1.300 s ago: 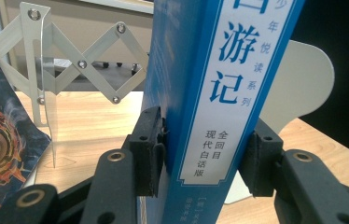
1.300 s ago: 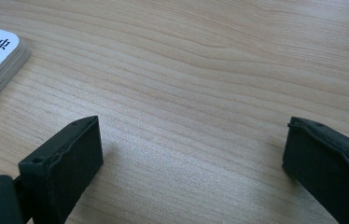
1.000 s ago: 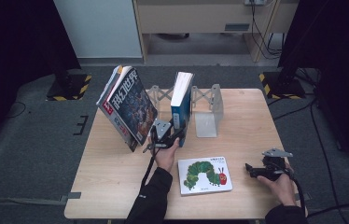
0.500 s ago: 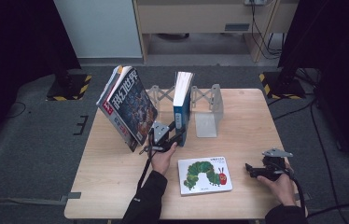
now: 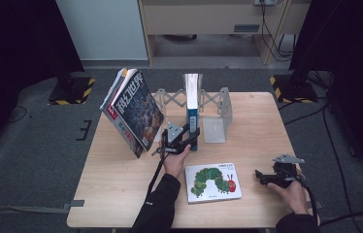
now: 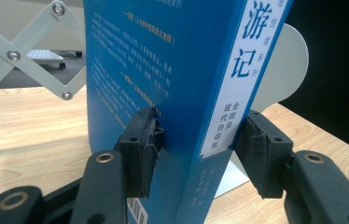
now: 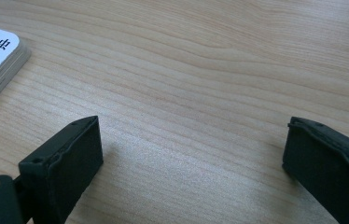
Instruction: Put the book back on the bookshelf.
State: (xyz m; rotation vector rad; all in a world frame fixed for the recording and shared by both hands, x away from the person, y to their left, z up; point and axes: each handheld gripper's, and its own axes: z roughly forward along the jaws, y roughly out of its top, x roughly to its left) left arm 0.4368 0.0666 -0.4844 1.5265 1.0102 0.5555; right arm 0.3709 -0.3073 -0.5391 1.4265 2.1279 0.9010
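On table | left gripper [image 5: 185,137] released around blue book [image 5: 192,109] | rack [image 5: 217,108] beside | right gripper [image 5: 266,175] released

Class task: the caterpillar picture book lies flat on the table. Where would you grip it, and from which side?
Grip the caterpillar picture book at its right edge, coming in low from the right gripper side: it lies flat, so only its thin edges offer a hold.

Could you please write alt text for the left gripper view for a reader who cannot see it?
An upright blue book stands between the left gripper's two black jaws, one pad against its back cover, the other just beside its white spine label. Behind it are a metal scissor-lattice book rack and the wooden table.
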